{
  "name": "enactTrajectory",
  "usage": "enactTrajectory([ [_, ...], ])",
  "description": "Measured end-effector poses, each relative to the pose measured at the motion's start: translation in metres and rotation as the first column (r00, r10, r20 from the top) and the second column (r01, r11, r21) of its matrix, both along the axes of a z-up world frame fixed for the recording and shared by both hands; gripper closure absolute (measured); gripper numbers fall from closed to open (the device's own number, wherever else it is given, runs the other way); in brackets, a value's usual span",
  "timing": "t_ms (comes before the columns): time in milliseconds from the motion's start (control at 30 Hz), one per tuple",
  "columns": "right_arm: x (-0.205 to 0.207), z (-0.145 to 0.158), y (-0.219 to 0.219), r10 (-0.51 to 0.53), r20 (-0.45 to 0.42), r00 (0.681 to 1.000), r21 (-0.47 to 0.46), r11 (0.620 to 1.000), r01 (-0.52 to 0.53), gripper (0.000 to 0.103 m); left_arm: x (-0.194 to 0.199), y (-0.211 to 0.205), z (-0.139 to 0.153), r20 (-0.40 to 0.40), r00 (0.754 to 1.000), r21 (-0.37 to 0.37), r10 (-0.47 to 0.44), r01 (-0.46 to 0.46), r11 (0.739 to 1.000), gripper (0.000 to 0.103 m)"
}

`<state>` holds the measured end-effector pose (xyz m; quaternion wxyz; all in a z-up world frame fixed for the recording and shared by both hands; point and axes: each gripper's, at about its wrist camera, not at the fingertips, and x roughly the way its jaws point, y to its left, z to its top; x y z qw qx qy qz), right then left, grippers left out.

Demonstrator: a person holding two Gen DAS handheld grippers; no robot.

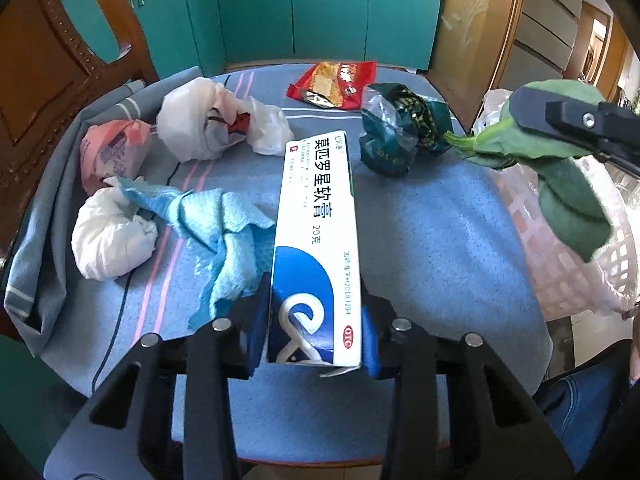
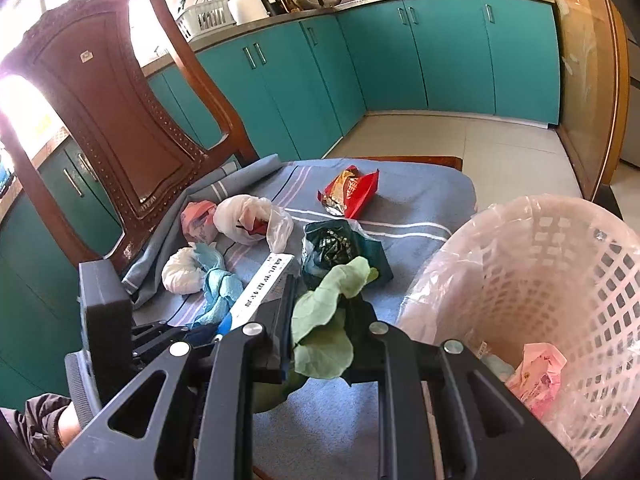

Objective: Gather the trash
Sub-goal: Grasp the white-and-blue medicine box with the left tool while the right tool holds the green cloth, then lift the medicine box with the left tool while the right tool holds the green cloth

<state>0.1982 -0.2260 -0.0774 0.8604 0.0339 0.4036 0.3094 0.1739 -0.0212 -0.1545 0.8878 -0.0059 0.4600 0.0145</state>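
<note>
My left gripper [image 1: 314,332] is shut on a long white-and-blue ointment box [image 1: 316,248], held just above the blue cloth; the box also shows in the right wrist view [image 2: 262,290]. My right gripper [image 2: 320,344] is shut on green vegetable leaves [image 2: 324,320], held beside the pink lattice basket [image 2: 568,280]. In the left wrist view the right gripper [image 1: 560,128] holds the leaves [image 1: 560,184] over the basket's [image 1: 568,272] rim. A pink wrapper [image 2: 538,376] lies inside the basket.
On the blue cloth lie a blue paper towel [image 1: 216,224], a white wad [image 1: 108,236], a pink packet [image 1: 112,152], a white plastic bag [image 1: 216,120], a dark green wrapper [image 1: 396,132] and a red snack bag [image 1: 332,82]. A wooden chair back [image 2: 108,120] stands at left.
</note>
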Motion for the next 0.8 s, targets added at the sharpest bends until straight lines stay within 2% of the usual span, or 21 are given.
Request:
enactTrajectory([
  [800,-0.006,-0.011,0.020,0.055,-0.005,0.998,-0.052,0.997,-0.056,0.084,-0.023,0.015,0.006,0.011,1.000,0.006,0.003,-0.003,1.000,0.064],
])
